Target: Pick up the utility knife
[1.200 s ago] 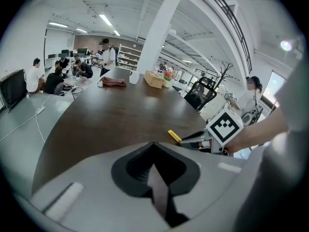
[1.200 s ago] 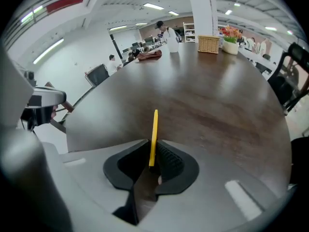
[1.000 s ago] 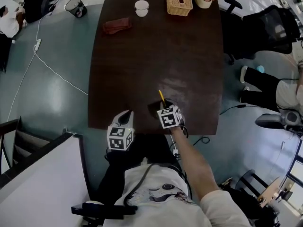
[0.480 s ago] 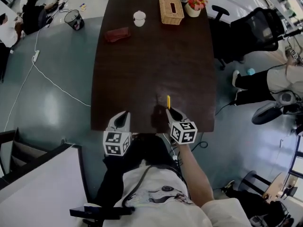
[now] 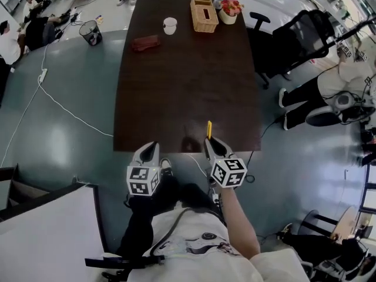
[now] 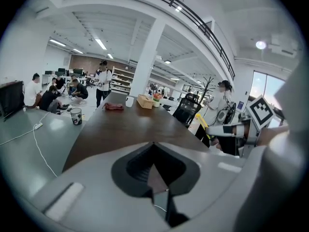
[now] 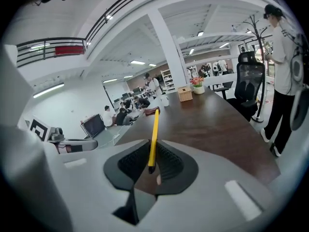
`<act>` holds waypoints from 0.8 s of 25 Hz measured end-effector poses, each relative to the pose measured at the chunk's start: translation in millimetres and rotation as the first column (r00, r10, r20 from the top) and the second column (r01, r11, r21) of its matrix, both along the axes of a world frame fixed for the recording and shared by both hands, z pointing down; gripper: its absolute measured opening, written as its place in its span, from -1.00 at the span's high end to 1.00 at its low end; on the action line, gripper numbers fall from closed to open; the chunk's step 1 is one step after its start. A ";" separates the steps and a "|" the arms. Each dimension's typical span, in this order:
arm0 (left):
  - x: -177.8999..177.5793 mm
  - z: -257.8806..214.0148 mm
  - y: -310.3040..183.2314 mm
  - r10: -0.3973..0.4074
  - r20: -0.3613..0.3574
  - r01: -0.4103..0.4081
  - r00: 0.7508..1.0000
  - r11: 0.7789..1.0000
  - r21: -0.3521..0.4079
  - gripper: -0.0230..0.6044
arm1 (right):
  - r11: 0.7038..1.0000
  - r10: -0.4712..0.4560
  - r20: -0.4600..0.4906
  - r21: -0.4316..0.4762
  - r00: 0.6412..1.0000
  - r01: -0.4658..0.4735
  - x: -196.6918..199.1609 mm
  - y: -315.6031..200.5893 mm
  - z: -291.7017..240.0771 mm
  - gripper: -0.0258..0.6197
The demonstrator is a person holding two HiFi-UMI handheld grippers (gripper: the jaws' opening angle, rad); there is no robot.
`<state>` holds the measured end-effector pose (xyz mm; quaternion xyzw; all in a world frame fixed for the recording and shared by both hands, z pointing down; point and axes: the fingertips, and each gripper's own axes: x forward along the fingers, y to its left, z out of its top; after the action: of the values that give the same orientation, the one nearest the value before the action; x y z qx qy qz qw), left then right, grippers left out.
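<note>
Right gripper view shows the slim yellow utility knife [image 7: 154, 129] clamped at its near end between the closed jaws of the right gripper [image 7: 150, 164], its length pointing away toward the far end of the dark wooden table [image 7: 217, 124]. Head view places knife and right gripper at the table's near edge, with the left gripper [image 5: 150, 151] just to their left, its jaws pressed together on nothing. At the far end sit a red cloth [image 5: 145, 43], a white cup [image 5: 170, 25], a wicker basket [image 5: 202, 6] and a flower pot [image 5: 228, 10].
</note>
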<state>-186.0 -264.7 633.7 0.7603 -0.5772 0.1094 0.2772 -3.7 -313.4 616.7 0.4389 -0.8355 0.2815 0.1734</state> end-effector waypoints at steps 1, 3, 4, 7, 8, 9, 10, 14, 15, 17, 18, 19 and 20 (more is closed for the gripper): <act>1.4 -1.6 5.3 -0.004 0.002 0.004 1.000 1.000 0.006 0.94 | 1.000 -0.001 0.004 0.012 1.000 0.001 2.8 5.2 -4.8 0.78; 4.5 -5.9 17.2 -0.015 0.006 0.015 1.000 1.000 0.017 0.94 | 0.999 -0.005 0.008 0.035 1.000 0.005 9.9 17.6 -13.9 0.78; 6.5 -8.0 24.0 -0.020 0.008 0.020 1.000 1.000 0.022 0.94 | 0.999 -0.008 0.011 0.047 1.000 0.007 13.7 25.1 -17.7 0.78; 16.7 -13.8 49.3 -0.031 0.021 0.030 0.999 0.998 0.047 0.94 | 0.995 -0.015 0.018 0.095 1.000 0.013 25.9 52.8 -30.2 0.78; 21.7 -16.1 60.2 -0.035 0.024 0.033 0.999 0.998 0.058 0.94 | 0.993 -0.021 0.019 0.116 1.000 0.019 29.6 64.4 -36.3 0.78; 27.0 -18.0 73.0 -0.040 0.026 0.038 0.999 0.997 0.068 0.94 | 0.990 -0.031 0.022 0.138 0.999 0.028 33.0 78.0 -42.8 0.78; 32.3 -18.9 87.7 -0.048 0.026 0.046 0.998 0.996 0.075 0.94 | 0.987 -0.042 0.026 0.157 0.999 0.037 36.2 93.2 -49.0 0.78; 59.1 -17.0 145.9 -0.057 0.033 0.053 0.998 0.994 0.093 0.94 | 0.978 -0.056 0.052 0.205 0.997 0.044 58.1 154.4 -62.0 0.78; 67.0 -16.6 158.6 -0.051 0.037 0.047 0.998 0.994 0.099 0.94 | 0.976 -0.052 0.057 0.212 0.997 0.039 66.1 168.0 -63.1 0.78; 76.8 -18.0 180.3 -0.047 0.042 0.042 0.998 0.993 0.112 0.94 | 0.974 -0.043 0.067 0.226 0.997 0.027 78.6 190.8 -65.4 0.78; 78.3 -19.8 188.3 -0.049 0.043 0.044 0.998 0.992 0.121 0.94 | 0.972 -0.040 0.071 0.235 0.997 0.022 82.7 199.9 -67.6 0.78; 78.8 -22.4 194.5 -0.052 0.045 0.046 0.998 0.990 0.130 0.94 | 0.969 -0.038 0.075 0.246 0.996 0.019 85.9 207.3 -71.0 0.78; 79.1 -25.9 199.4 -0.055 0.049 0.048 0.997 0.989 0.139 0.94 | 0.966 -0.037 0.079 0.258 0.996 0.016 88.9 213.7 -75.4 0.78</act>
<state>-106.9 -65.2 607.9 0.7592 -0.6100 0.0821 0.2116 85.2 -99.7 541.3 0.4342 -0.8772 0.1868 0.0838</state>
